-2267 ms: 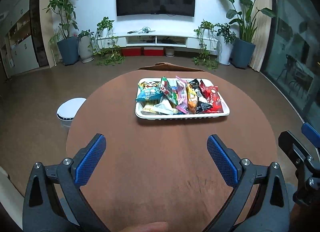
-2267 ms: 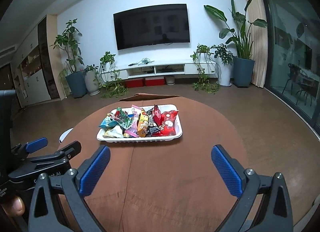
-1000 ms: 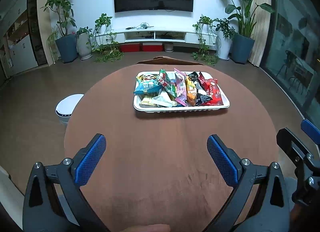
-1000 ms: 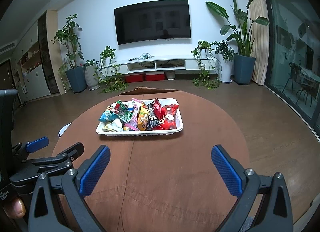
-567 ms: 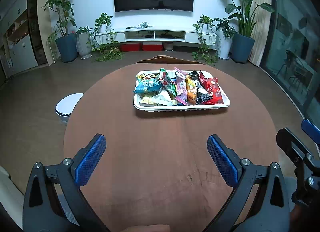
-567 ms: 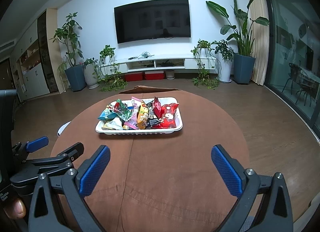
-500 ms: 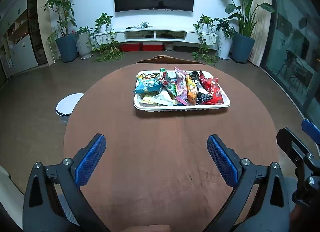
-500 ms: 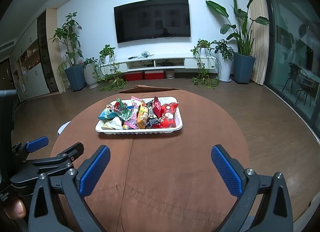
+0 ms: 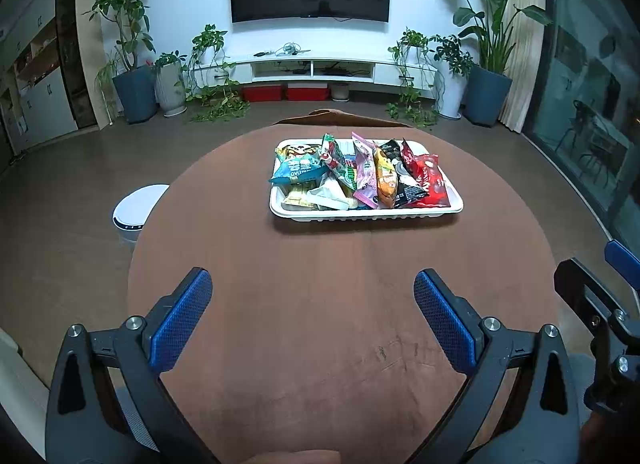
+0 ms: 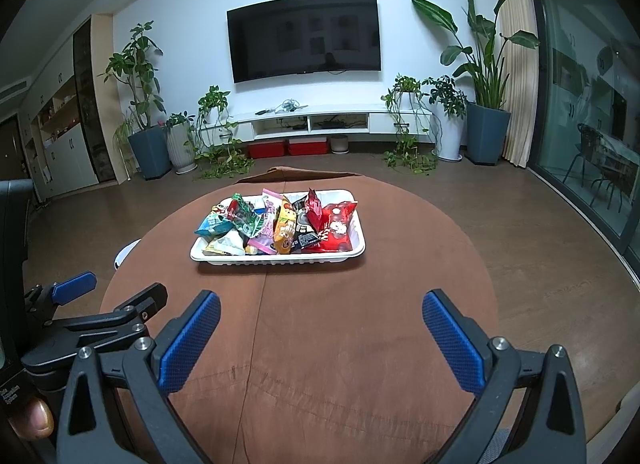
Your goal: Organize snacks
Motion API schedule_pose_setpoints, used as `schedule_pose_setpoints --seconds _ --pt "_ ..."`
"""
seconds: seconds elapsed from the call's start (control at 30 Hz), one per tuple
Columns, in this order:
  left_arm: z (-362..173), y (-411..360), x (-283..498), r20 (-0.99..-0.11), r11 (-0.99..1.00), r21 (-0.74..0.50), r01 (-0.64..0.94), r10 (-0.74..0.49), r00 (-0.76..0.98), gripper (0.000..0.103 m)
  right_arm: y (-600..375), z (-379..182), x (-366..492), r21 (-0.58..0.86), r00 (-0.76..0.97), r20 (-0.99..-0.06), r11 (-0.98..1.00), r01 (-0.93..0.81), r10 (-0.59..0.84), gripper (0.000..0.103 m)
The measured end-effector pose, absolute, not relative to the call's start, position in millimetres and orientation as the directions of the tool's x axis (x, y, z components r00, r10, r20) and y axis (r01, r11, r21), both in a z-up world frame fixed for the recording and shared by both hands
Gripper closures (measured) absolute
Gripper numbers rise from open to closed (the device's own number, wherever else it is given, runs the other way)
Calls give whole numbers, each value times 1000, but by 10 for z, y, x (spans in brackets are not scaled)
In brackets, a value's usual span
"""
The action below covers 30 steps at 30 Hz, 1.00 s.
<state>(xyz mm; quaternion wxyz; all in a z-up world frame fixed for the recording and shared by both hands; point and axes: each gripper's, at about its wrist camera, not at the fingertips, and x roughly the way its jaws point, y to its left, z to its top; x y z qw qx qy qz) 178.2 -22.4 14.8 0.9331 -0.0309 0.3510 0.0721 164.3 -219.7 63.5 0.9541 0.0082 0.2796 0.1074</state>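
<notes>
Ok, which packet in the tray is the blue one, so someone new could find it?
Start at the round brown table and the white tray at its far side. The blue packet lies at the tray's left end, resting on top of paler wrappers. It is the only light blue bag with white lettering; its neighbours are green, pink, orange and red.

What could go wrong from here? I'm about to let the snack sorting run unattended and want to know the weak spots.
1. The packets lie heaped and overlapping in the white tray, so a grasp may drag out a neighbour.
2. The tray looks light; a tug could slide it on the brown cloth.
3. Left gripper and right gripper, jaws open, hover close together and might collide when reaching.
</notes>
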Motion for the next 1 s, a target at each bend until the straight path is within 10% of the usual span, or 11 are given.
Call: schedule_pose_setpoints --seconds 1.0 --pt "88 -219 1820 -670 984 -6 -179 129 731 1 -2196 617 1578 68 809 -546 975 -213 215 0"
